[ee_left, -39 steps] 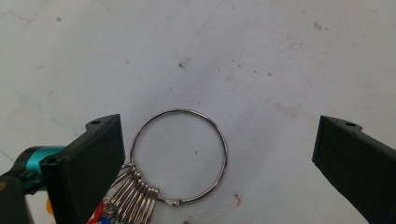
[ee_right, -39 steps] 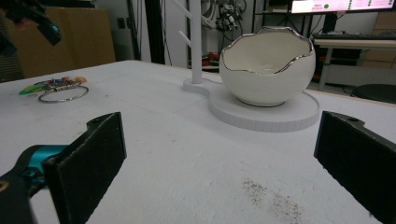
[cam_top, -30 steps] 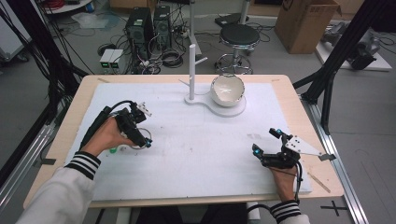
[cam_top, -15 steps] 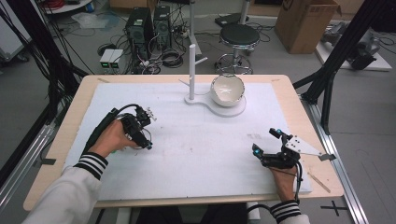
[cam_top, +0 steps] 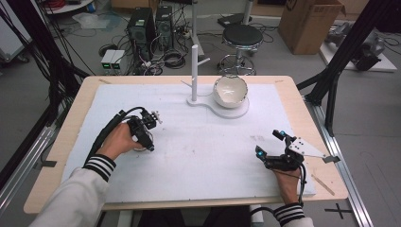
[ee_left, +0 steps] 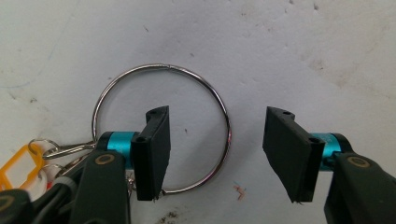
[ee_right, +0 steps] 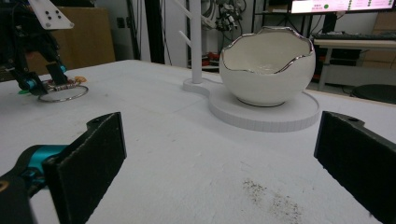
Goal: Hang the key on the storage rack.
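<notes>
Lying flat on the white mat of the table, a large silver key ring [ee_left: 161, 128] sits at the left side, with smaller rings and an orange tag [ee_left: 16, 165] hooked to its edge. The left tongs [ee_left: 215, 154] point down over it: one jaw stands inside the ring, the other outside, so the wire on that side passes between them. The jaws have just been closing, now about half open, and the pads do not yet press the wire. In the high view, the left hand [cam_top: 118, 142] covers most of the ring. Farther out, the right tongs [cam_top: 270, 144] rest near the table's right front edge, jaws spread wide with nothing between them. At the far middle of the table a white bowl with a jagged silver rim [cam_top: 230, 91] sits on a white base [cam_top: 236, 111] beside an upright white post [cam_top: 194, 71].
</notes>
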